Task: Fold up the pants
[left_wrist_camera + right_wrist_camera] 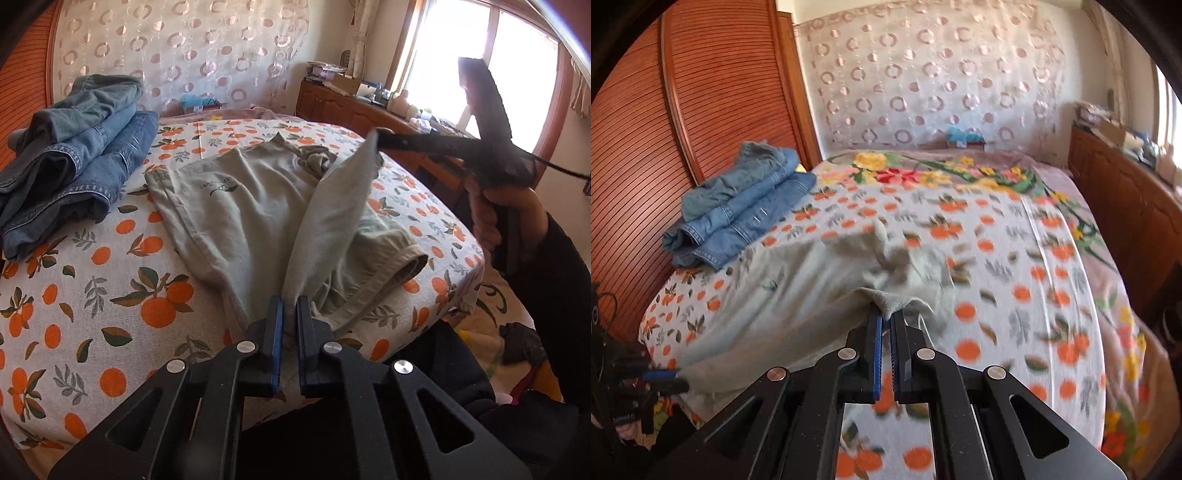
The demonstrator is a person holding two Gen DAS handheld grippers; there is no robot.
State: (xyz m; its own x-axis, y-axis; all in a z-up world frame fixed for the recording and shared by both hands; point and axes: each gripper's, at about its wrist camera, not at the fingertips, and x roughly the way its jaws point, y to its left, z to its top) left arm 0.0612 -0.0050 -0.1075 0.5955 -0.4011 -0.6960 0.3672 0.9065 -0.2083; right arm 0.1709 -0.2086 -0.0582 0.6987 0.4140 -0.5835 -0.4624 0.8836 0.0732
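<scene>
Pants (236, 206), pale grey-green, one pair, lie across the orange-print bed cover (92, 302) at centre frame in the left wrist view, with one flap lifted off the bed.

Left gripper (290, 306): fingers pressed together, pinching the near end of the raised flap at lower centre of the frame.

Right gripper (886, 319): fingers pressed together, pinching the flap's far corner; in the left wrist view it shows dark at upper right, held by a hand (506, 218) in a dark sleeve.

Key relation: the pinched edge runs taut between the two grippers, from lower centre up to upper right in the left wrist view. The rest of the pants lies flat to the left of that edge. A fold would likely carry the edge leftward over the flat part, both grippers together. Neither is clearly nearer; the left sits lower, close to the bed.

Folded jeans (70, 158): stacked at upper left on the bed, well apart from the pants.

Containers: none in use; a small box (966, 138) stands at the bed's far end, contents unclear.
</scene>
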